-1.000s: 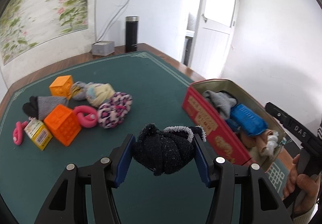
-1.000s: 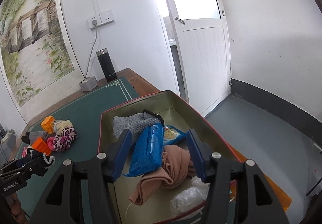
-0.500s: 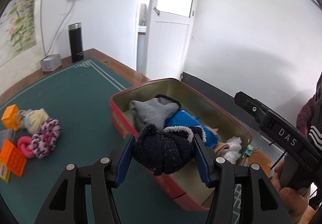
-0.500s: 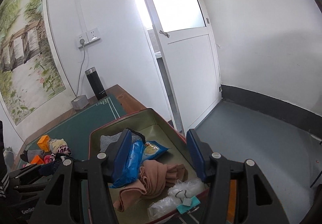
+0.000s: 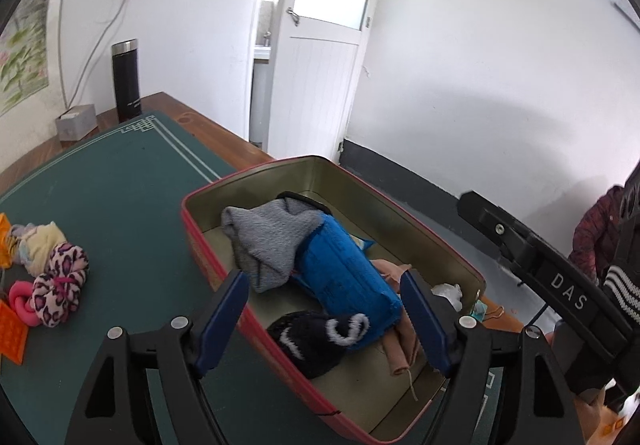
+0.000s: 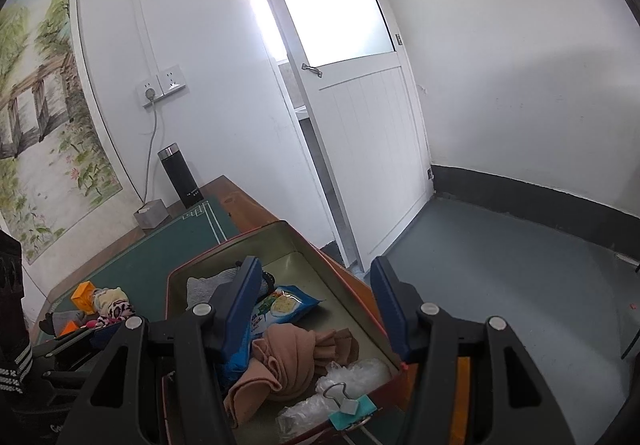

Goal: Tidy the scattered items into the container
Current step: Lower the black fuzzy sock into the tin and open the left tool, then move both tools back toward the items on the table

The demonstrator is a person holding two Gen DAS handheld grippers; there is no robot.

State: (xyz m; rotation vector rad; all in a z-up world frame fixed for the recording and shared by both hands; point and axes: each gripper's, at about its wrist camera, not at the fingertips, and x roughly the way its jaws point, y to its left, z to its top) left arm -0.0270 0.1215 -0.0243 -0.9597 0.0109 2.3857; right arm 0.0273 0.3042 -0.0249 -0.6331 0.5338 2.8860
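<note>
My left gripper [image 5: 322,309] is open and empty over the near end of the red tin [image 5: 420,221]. A black sock bundle with white trim [image 5: 316,337] lies in the tin just below it, beside a blue packet [image 5: 344,277], a grey sock [image 5: 272,241] and a tan cloth [image 5: 400,345]. My right gripper [image 6: 316,305] is open and empty, held above the tin's [image 6: 308,245] other side, over the tan cloth [image 6: 288,361], a snack packet [image 6: 286,305] and a clear bag [image 6: 352,373]. Loose items stay on the green mat: a leopard-print bundle [image 5: 60,285], a yellow bundle [image 5: 40,245], a pink ring [image 5: 20,301].
An orange block [image 5: 12,329] lies at the mat's left edge. A black flask [image 5: 126,75] and a grey box [image 5: 76,121] stand at the table's far corner. A teal binder clip [image 6: 352,409] sits on the tin's near rim. The table edge and floor lie beyond the tin.
My left gripper opened and let go of the black sock bundle, which now lies in the tin. The right gripper rose slightly and stayed open.
</note>
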